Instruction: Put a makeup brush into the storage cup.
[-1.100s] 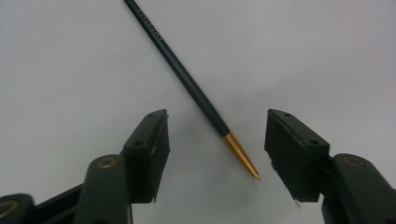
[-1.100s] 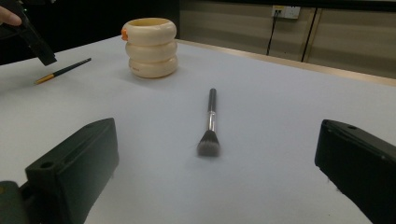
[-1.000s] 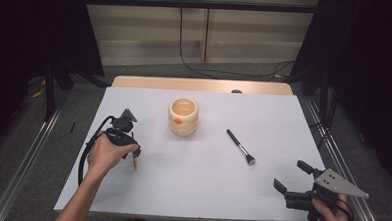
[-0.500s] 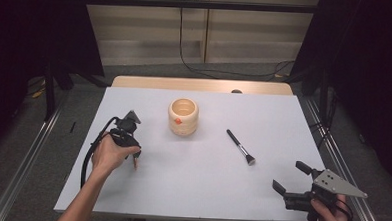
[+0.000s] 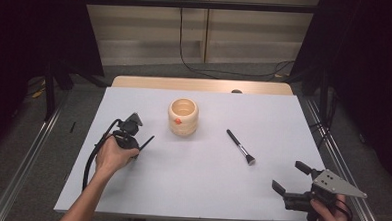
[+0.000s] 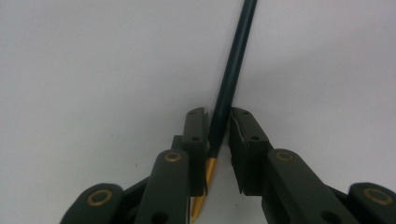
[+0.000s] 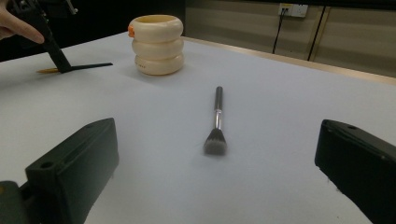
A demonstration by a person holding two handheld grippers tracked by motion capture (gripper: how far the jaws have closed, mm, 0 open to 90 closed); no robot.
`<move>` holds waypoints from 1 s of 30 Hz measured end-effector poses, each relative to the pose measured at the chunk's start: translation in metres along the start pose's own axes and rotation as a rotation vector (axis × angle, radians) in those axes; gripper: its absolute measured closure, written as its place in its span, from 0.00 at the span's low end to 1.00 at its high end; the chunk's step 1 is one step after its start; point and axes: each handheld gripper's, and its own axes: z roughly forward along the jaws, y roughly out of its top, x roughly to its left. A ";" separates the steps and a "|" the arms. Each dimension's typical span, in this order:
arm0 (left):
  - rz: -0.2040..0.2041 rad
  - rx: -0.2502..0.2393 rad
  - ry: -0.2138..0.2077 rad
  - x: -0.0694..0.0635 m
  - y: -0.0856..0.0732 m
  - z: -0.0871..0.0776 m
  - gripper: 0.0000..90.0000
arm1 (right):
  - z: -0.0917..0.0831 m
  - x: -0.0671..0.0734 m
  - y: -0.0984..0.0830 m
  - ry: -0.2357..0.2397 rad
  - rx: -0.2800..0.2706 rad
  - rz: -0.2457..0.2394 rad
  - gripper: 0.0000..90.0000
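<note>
Pinching a thin dark brush handle, the left gripper (image 5: 132, 149) stands at the left part of the white table (image 5: 190, 190), pointed down at the surface with the person's left hand (image 5: 111, 157) wrapped around its body. Its jaws have just been closing, and in the left gripper view the two black pads press on the slim brush (image 6: 229, 84) from either side, near the point where the dark stem meets a golden end piece; the stem runs away from the jaws along the table top. From the high view that same brush (image 5: 146, 141) shows as a short dark stick angling out to the right of the gripper, and it seems to lie low against the surface, though the picture is too small to tell whether its far end touches. A cream ribbed holder (image 5: 183, 117) with an orange mark stands upright just right of and beyond the left gripper, well apart from it. Farther right a second, thicker makeup brush (image 5: 240, 146) lies flat on the table, its bristle head toward the near edge. The right gripper (image 5: 288, 178) rests at the near right corner in the person's right hand (image 5: 329, 216), its jaws spread wide with nothing between them; in the right gripper view that thicker brush (image 7: 216, 122) lies ahead between the two open jaws, well clear of both.
</note>
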 end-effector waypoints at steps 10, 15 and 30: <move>0.027 0.011 -0.019 0.005 0.001 0.001 0.93 | 0.000 0.000 0.000 0.002 0.001 -0.001 0.00; 0.024 0.000 -0.033 0.006 0.000 0.000 0.93 | 0.000 0.000 0.000 0.001 -0.001 -0.001 0.00; 0.033 -0.052 -0.058 0.011 -0.007 -0.003 0.93 | 0.000 -0.001 0.000 -0.005 -0.004 -0.002 0.00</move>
